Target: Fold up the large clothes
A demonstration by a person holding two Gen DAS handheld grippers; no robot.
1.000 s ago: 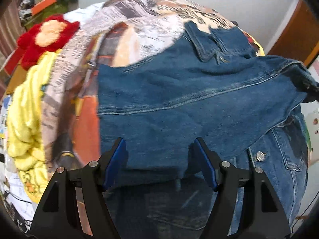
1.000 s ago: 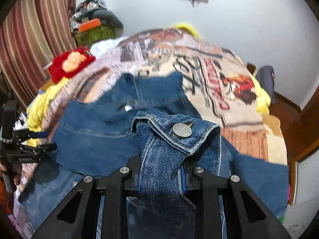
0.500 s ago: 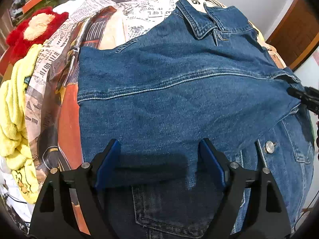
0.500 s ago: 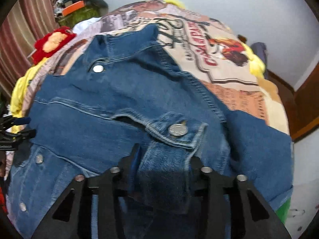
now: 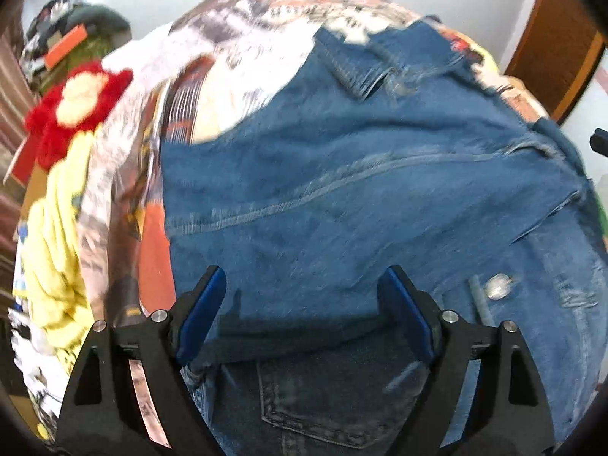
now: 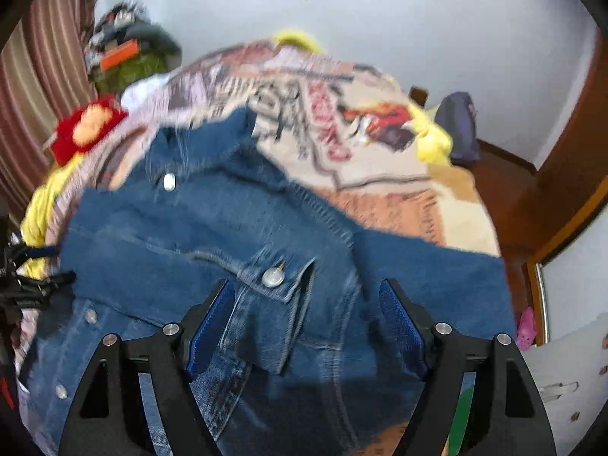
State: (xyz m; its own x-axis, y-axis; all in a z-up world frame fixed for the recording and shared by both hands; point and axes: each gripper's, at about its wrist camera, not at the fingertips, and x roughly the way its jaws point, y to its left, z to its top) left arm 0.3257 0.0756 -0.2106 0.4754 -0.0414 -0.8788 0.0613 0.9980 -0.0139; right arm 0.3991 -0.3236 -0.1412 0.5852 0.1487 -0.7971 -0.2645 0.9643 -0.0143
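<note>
A blue denim jacket (image 5: 342, 197) lies spread on a bed, collar at the far end; it also shows in the right wrist view (image 6: 235, 228). A sleeve is folded across its body, with the buttoned cuff (image 6: 277, 285) lying on top. My left gripper (image 5: 307, 304) is open and empty, just above the jacket's near part. My right gripper (image 6: 307, 315) is open and empty, with the cuff lying between and below its jaws. The left gripper shows at the left edge of the right wrist view (image 6: 34, 277).
The bed has a newspaper-print cover (image 6: 342, 133). A red plush toy (image 5: 76, 114) and a yellow blanket (image 5: 53, 250) lie at the left side. A cluttered pile (image 6: 129, 57) stands at the back left. A wooden door frame (image 6: 570, 190) is at the right.
My right gripper has opened and let go of the sleeve cuff, which now lies on the jacket. Both grippers have pulled back and up a little.
</note>
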